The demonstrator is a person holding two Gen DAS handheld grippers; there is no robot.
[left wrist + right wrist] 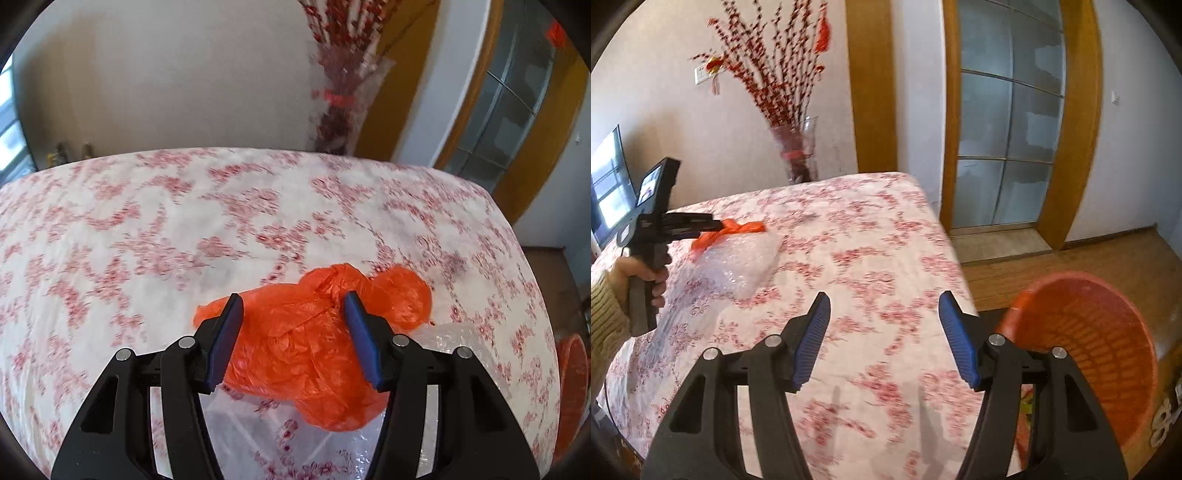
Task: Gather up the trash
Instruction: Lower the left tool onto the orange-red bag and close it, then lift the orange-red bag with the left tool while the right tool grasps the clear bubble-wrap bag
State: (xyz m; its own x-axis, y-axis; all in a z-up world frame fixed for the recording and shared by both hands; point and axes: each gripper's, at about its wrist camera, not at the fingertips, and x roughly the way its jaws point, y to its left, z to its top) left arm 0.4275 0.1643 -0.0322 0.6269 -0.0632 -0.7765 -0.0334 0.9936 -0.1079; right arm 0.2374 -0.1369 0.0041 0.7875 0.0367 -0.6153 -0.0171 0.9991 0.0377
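While right fingers (884, 308) gape empty, left fingers (236, 314) straddle orange bag (306, 343).

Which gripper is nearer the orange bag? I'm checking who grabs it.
Left. The left gripper has its fingers around the orange bag; the right gripper hovers well away, near the basket.

No text, label, brand or number can be read in either view. Pale shapes (possibly characters, too cut off to make out) sit on a brown surface (1165, 417) at about four o'clock in the right wrist view, below the orange basket (1086, 350).
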